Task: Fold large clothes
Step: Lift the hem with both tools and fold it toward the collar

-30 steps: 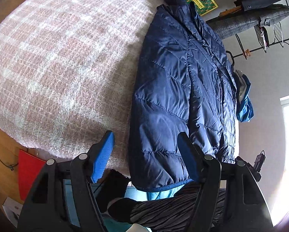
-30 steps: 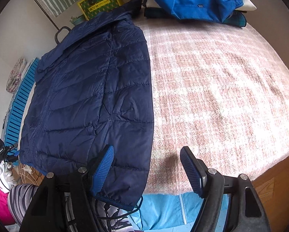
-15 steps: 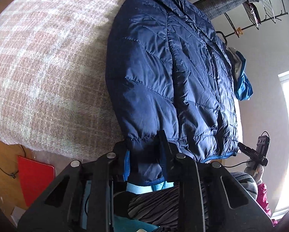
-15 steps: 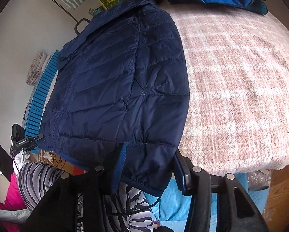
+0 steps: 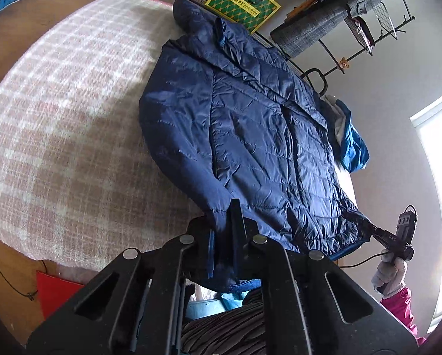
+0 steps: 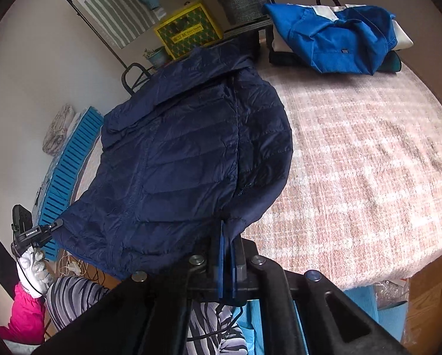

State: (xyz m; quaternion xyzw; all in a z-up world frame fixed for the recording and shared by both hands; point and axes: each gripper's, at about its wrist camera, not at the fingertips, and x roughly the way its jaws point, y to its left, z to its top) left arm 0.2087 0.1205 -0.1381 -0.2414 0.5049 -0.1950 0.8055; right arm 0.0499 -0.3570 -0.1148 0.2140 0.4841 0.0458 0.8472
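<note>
While the jacket [image 5: 250, 136] lies flat along one side of the bed [image 5: 67, 136], I have its near hem pinched at both corners.

Left tongs [image 5: 223, 236] have just closed and are clenched on one corner; right tongs [image 6: 228, 236] likewise on the other, the hem lifting off the edge. I judge this the start of the bottom-to-collar fold: next I should carry both corners up and forward together, level, toward the collar, without dragging the body sideways.

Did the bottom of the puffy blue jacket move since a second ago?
Yes. The jacket's bottom edge has lifted off the checked blanket. The right tongs and left tongs have just closed on it.
</note>
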